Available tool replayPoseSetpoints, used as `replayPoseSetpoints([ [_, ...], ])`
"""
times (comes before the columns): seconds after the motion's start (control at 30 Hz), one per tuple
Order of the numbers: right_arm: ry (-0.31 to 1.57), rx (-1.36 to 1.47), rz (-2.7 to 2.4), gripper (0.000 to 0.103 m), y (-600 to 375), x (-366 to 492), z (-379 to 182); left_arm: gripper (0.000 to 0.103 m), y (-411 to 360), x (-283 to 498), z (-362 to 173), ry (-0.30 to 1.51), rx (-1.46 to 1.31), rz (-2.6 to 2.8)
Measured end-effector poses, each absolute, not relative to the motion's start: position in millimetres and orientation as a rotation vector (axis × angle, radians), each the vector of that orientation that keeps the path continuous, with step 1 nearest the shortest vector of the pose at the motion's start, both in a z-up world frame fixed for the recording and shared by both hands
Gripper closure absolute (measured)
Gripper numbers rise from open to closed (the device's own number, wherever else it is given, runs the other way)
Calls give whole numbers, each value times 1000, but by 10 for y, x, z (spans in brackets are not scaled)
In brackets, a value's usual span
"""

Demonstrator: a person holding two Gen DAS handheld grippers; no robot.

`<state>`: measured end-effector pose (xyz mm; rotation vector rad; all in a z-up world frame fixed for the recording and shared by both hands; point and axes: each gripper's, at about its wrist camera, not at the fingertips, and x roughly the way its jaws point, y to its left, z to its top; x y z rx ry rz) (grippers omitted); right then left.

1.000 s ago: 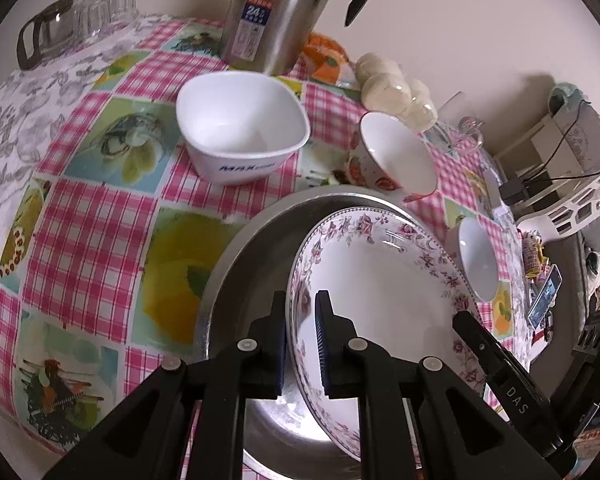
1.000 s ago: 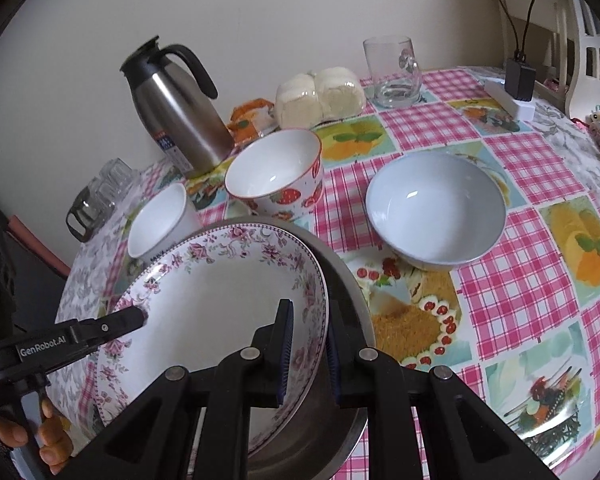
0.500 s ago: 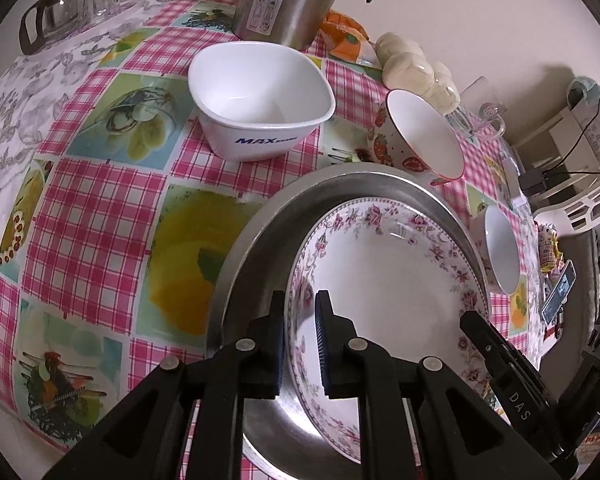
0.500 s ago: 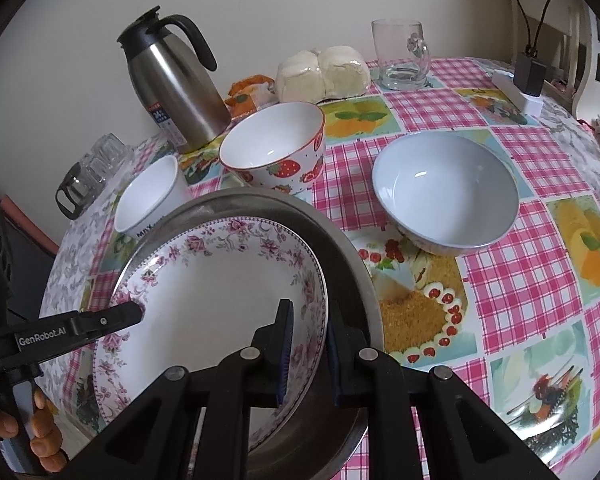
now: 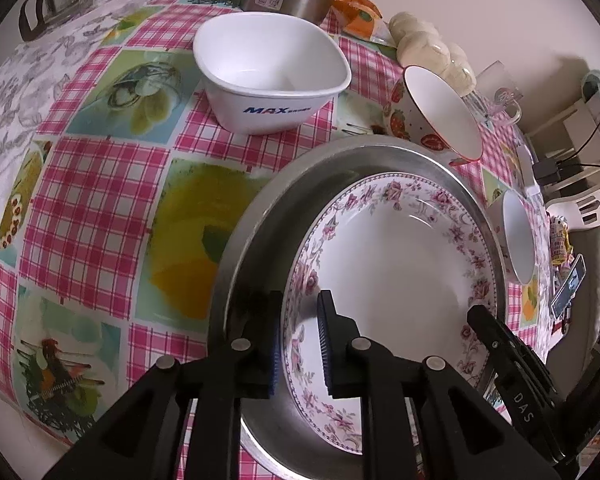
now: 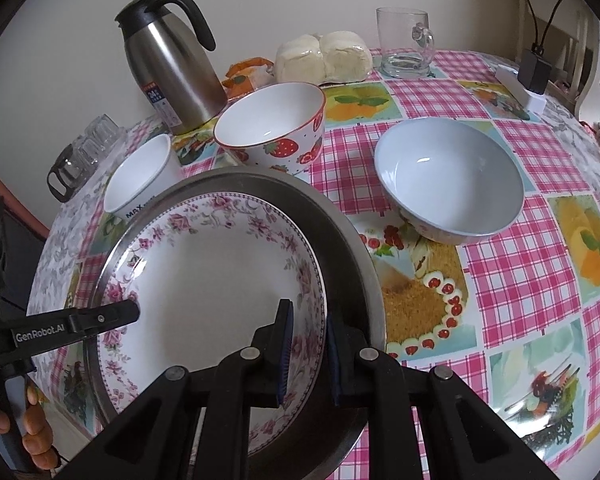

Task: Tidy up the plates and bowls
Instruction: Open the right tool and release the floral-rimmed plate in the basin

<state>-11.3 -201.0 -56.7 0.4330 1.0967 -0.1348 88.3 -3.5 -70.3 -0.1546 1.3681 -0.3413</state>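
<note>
A white floral plate [image 5: 400,260] [image 6: 212,280] lies inside a wide steel pan [image 5: 260,220] [image 6: 352,240] on the checked tablecloth. My left gripper [image 5: 298,340] holds the plate's near-left rim; its jaws are opening, with the rim still between the pads. My right gripper [image 6: 308,344] is shut on the opposite rim. Each view shows the other tool's tip at the plate's edge: the left gripper [image 6: 128,312] and the right gripper [image 5: 476,316]. Around the pan stand a square white MAX bowl [image 5: 272,76] [image 6: 140,184], a strawberry bowl [image 5: 440,116] [image 6: 272,124] and a pale grey bowl [image 6: 448,176] [image 5: 518,240].
A steel thermos [image 6: 172,64], wrapped buns [image 6: 324,60] and a glass mug [image 6: 404,40] line the wall side. A glass jug [image 5: 56,4] sits at the far left corner. A power adapter [image 6: 532,76] lies at the right edge. A hand [image 6: 32,432] grips the left tool.
The floral plate has sunk from a tilted hold down into the steel pan. Both views now look more steeply down. The left jaws stand slightly wider apart.
</note>
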Motion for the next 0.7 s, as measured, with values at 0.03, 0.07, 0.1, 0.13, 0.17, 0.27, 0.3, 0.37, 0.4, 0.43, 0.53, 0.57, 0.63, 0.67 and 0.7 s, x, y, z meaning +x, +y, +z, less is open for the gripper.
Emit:
replayPoseSetpoints([
  [0.03,1097,431,-133,84,-2007,-112,-565,87,-37,880,-702,1368,-153,-341],
  [0.07,1099,427,-134,84,-2004,-110,-568,87,-34,875,-703,1368,-152,-340],
  [0.1,1101,424,-134,84,-2004,-110,-570,87,-34,873,-702,1368,-152,-340],
  [0.13,1102,422,-133,84,-2003,-111,-571,87,-36,874,-704,1368,-151,-340],
  [0.17,1102,421,-133,84,-2002,-110,-571,87,-37,872,-704,1368,-151,-340],
  [0.27,1104,414,-133,84,-1997,-108,-572,87,-30,875,-707,1369,-155,-340],
  [0.3,1105,414,-132,84,-1996,-106,-574,87,-29,878,-710,1370,-158,-340],
  [0.37,1103,428,-129,84,-2017,-109,-578,87,-26,889,-720,1375,-168,-342],
  [0.4,1102,433,-129,84,-2027,-111,-578,85,-18,892,-716,1378,-171,-343],
  [0.43,1099,439,-131,84,-2038,-113,-574,84,-16,893,-714,1377,-173,-343],
  [0.53,1092,438,-137,85,-2051,-115,-559,84,-12,898,-699,1374,-167,-333],
  [0.57,1087,434,-140,85,-2056,-117,-545,84,-2,898,-680,1370,-165,-328],
  [0.63,1071,421,-155,85,-2068,-122,-507,83,18,896,-622,1356,-152,-309],
  [0.67,1062,414,-164,85,-2078,-126,-484,82,23,899,-585,1340,-148,-306],
  [0.7,1055,413,-168,85,-2085,-135,-472,81,28,896,-543,1322,-140,-299],
])
